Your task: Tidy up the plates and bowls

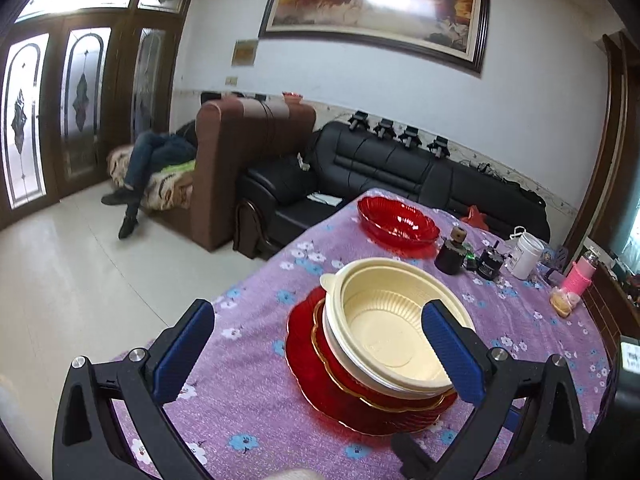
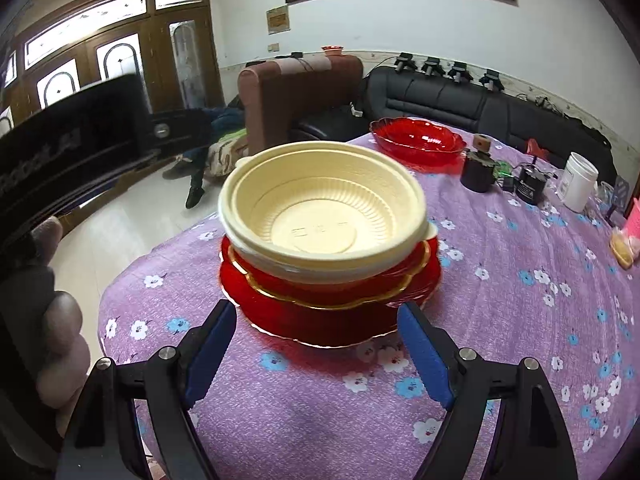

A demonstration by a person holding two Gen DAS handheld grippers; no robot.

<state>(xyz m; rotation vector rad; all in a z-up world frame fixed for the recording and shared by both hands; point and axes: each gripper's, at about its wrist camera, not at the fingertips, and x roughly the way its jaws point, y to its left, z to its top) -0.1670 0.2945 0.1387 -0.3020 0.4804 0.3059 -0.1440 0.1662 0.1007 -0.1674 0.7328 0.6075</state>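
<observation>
A cream plastic bowl sits nested on a stack of red plates with gold rims on the purple flowered tablecloth. A second red scalloped bowl stands farther back. My left gripper is open and empty, its right finger in front of the cream bowl's near rim. My right gripper is open and empty, just in front of the stack's near edge.
Behind the red bowl stand a dark jar, a small black device, a white canister and a pink bottle. The table's left edge drops to a tiled floor. Sofas stand behind. The left gripper body and hand show at left.
</observation>
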